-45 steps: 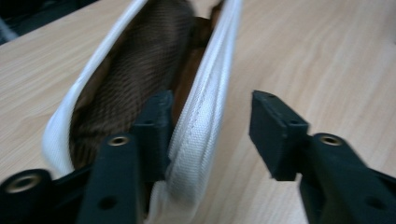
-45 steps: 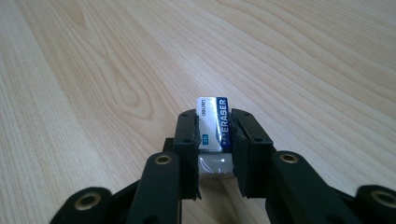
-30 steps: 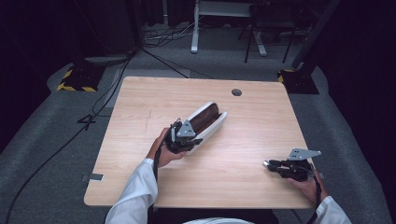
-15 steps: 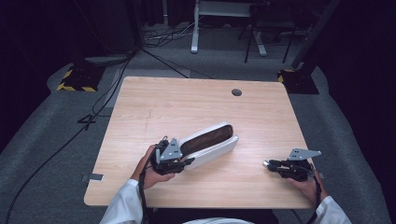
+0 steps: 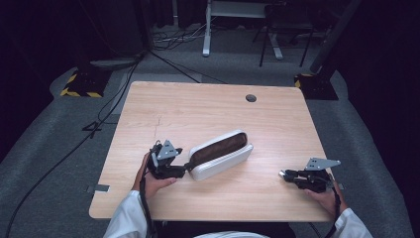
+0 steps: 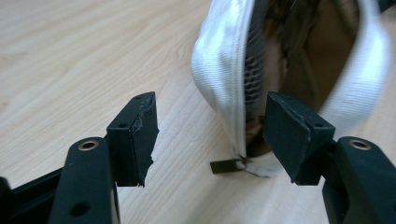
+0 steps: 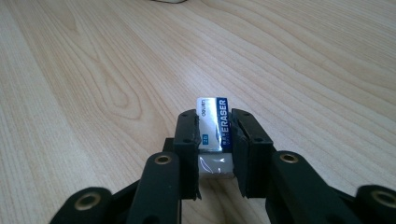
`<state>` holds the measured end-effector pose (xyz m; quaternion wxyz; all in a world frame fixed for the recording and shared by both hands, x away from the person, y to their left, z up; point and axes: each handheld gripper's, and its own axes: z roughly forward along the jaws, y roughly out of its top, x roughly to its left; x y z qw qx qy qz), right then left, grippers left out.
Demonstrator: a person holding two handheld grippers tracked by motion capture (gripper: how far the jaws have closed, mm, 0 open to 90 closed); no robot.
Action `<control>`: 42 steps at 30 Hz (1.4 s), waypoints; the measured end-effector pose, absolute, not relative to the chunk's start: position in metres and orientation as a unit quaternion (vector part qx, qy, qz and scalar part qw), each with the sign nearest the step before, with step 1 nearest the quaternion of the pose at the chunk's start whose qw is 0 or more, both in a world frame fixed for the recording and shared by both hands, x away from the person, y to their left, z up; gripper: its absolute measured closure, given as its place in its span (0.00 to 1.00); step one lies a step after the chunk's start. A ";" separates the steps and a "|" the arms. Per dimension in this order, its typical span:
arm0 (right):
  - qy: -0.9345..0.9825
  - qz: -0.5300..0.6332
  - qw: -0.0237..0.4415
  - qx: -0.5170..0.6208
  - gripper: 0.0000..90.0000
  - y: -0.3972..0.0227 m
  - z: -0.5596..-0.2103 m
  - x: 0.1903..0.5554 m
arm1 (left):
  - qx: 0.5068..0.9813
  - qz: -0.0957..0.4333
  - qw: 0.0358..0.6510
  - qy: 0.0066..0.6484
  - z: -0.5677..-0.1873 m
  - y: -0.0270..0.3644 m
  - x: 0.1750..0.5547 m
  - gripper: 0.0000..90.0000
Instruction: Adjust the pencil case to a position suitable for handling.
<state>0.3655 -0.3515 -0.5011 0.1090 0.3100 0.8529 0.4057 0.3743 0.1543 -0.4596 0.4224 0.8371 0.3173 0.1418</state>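
Pouch (image 5: 220, 154) now lies lower and flatter on the tabletop (image 5: 208, 109) than a second ago, dragged toward the person. Left tool (image 6: 208, 135) has just been opening; jaws released, zipper pull (image 6: 225, 165) loose between them at the pouch's near end. Right tool (image 7: 214, 133) clenched on an eraser (image 7: 214, 123), right of the pouch.

Around the open white pencil case (image 5: 220, 155), bare wooden table (image 5: 198, 109) lies free on every side; the right gripper (image 5: 283, 174), well to the case's right, partly blocks that side.
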 end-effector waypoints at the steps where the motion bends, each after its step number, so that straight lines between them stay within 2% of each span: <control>1: 0.853 0.405 0.109 0.310 0.81 -0.352 -0.501 0.365 | 0.837 0.136 0.425 0.318 -0.461 0.152 0.377 0.42; 3: 0.853 0.405 0.108 0.309 0.81 -0.352 -0.501 0.365 | 0.840 0.125 0.429 0.308 -0.463 0.149 0.386 0.46; 6: 0.854 0.406 0.105 0.309 0.81 -0.352 -0.501 0.365 | 0.845 0.110 0.440 0.285 -0.463 0.145 0.394 0.68; 9: 0.854 0.405 0.106 0.310 0.81 -0.353 -0.501 0.365 | 0.849 0.108 0.445 0.265 -0.463 0.141 0.398 0.79; 10: 0.854 0.405 0.106 0.310 0.81 -0.353 -0.501 0.365 | 0.849 0.097 0.452 0.255 -0.463 0.137 0.401 0.79; 11: 0.854 0.403 0.107 0.310 0.81 -0.353 -0.500 0.365 | 0.854 0.085 0.456 0.234 -0.464 0.132 0.405 0.83; 17: 0.858 0.395 0.113 0.310 0.81 -0.355 -0.499 0.363 | 0.868 0.042 0.460 0.183 -0.462 0.104 0.424 0.86; 20: 0.856 0.394 0.113 0.316 0.81 -0.360 -0.499 0.361 | 0.873 0.042 0.456 0.170 -0.461 0.092 0.431 0.85; 26: 0.850 0.399 0.112 0.326 0.81 -0.368 -0.500 0.357 | 0.883 0.064 0.435 0.163 -0.457 0.070 0.448 0.77; 27: 0.850 0.399 0.113 0.325 0.81 -0.368 -0.500 0.357 | 0.884 0.075 0.429 0.167 -0.455 0.067 0.451 0.73; 29: 0.849 0.401 0.111 0.325 0.81 -0.368 -0.500 0.357 | 0.886 0.087 0.421 0.173 -0.454 0.067 0.452 0.59; 31: 0.849 0.403 0.108 0.325 0.81 -0.369 -0.500 0.358 | 0.883 0.097 0.419 0.186 -0.451 0.072 0.449 0.56; 34: 0.848 0.404 0.107 0.325 0.81 -0.369 -0.500 0.359 | 0.878 0.106 0.420 0.205 -0.451 0.079 0.446 0.44; 35: 0.850 0.403 0.109 0.323 0.81 -0.368 -0.500 0.359 | 0.875 0.116 0.416 0.218 -0.452 0.084 0.443 0.36; 42: 0.851 0.403 0.108 0.319 0.81 -0.367 -0.500 0.361 | 0.878 0.152 0.375 0.254 -0.453 0.111 0.424 0.27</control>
